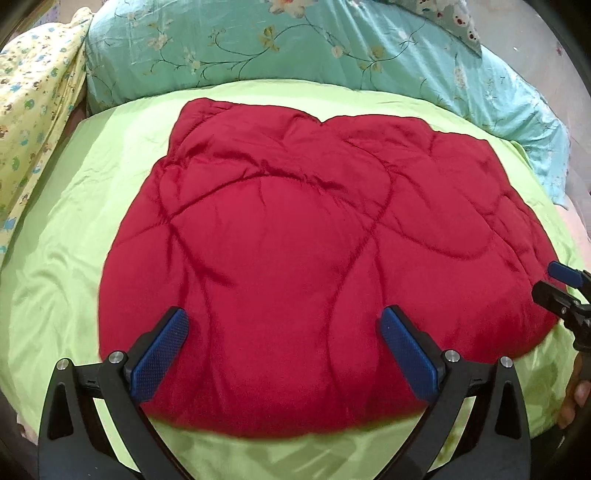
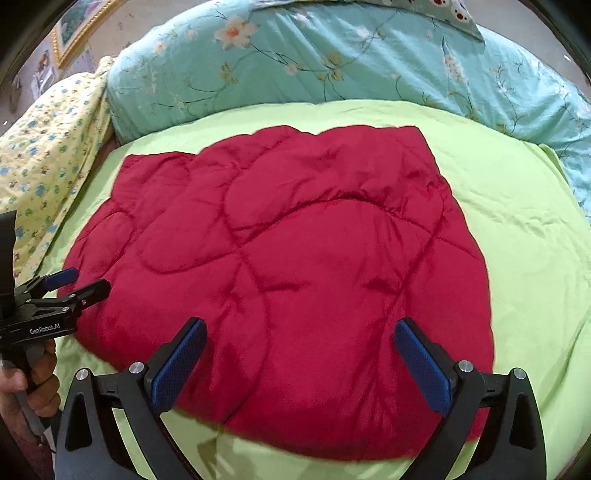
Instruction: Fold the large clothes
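Note:
A red quilted garment [image 1: 314,258] lies folded into a rough rectangle on the lime green bed sheet [image 1: 92,206]; it also shows in the right wrist view [image 2: 295,277]. My left gripper [image 1: 282,326] is open and empty, hovering over the garment's near edge, its blue pads apart. My right gripper [image 2: 299,338] is open and empty, over the near edge further right. The right gripper also shows at the left wrist view's right edge [image 1: 557,280]. The left gripper shows at the right wrist view's left edge [image 2: 79,282].
A teal floral quilt [image 1: 295,48] is bunched along the far side of the bed. A yellow patterned blanket [image 1: 33,110] lies at the far left. Green sheet surrounds the garment on all sides [image 2: 535,240]. A framed picture [image 2: 77,26] hangs on the wall at the far left.

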Tool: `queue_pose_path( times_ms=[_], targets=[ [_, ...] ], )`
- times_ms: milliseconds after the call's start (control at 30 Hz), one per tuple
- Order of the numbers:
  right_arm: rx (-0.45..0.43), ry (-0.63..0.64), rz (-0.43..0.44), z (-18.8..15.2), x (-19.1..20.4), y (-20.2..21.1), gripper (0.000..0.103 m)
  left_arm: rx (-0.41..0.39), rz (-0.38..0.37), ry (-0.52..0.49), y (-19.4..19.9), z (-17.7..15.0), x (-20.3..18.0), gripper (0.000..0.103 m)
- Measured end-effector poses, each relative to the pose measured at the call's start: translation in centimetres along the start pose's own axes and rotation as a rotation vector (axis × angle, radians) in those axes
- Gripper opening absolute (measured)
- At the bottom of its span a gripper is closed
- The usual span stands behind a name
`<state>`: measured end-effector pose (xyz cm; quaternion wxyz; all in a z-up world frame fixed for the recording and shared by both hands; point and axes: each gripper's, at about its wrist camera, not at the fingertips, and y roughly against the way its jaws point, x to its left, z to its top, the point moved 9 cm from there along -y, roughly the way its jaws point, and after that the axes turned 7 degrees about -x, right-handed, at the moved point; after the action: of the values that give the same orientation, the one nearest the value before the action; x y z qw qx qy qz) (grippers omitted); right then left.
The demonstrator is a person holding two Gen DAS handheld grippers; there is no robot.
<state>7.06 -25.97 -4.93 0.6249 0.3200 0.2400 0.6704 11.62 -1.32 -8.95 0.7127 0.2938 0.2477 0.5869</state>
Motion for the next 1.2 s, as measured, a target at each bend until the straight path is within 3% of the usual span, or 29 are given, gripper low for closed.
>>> queue_pose_path(
  times_ms=[133, 300, 533, 667, 967, 1200],
  targets=[
    [0.017, -0.002, 0.046, -1.3, 0.7, 1.3, 0.101, 0.010, -0.022, -0.012, 2.0, -2.0, -0.5, 0.103],
    [0.095, 0.032, 0.102, -5.1, 2.5, 2.5, 0.103, 0.050, 0.009, -0.070, 3.3, -4.7, -0.7, 0.103],
    [0.145, 0.022, 0.106, -8.5, 3.0, 4.6, 0.103, 0.066, 0.049, -0.118, 5.2, -7.1, -0.6, 0.103],
    [0.139, 0.020, 0.111, -8.2, 3.3, 6.3, 0.103, 0.033, 0.058, -0.142, 6.9, -6.2, -0.7, 0.103],
    [0.065, 0.105, 0.111, -4.0, 4.4, 10.5, 0.103, -0.028, 0.039, -0.172, 9.7, -2.5, -1.2, 0.103],
    [0.072, 0.085, 0.091, -3.2, 4.2, 8.7, 0.103, 0.000, 0.035, -0.126, 8.0, -1.8, -1.5, 0.103]
  ],
)
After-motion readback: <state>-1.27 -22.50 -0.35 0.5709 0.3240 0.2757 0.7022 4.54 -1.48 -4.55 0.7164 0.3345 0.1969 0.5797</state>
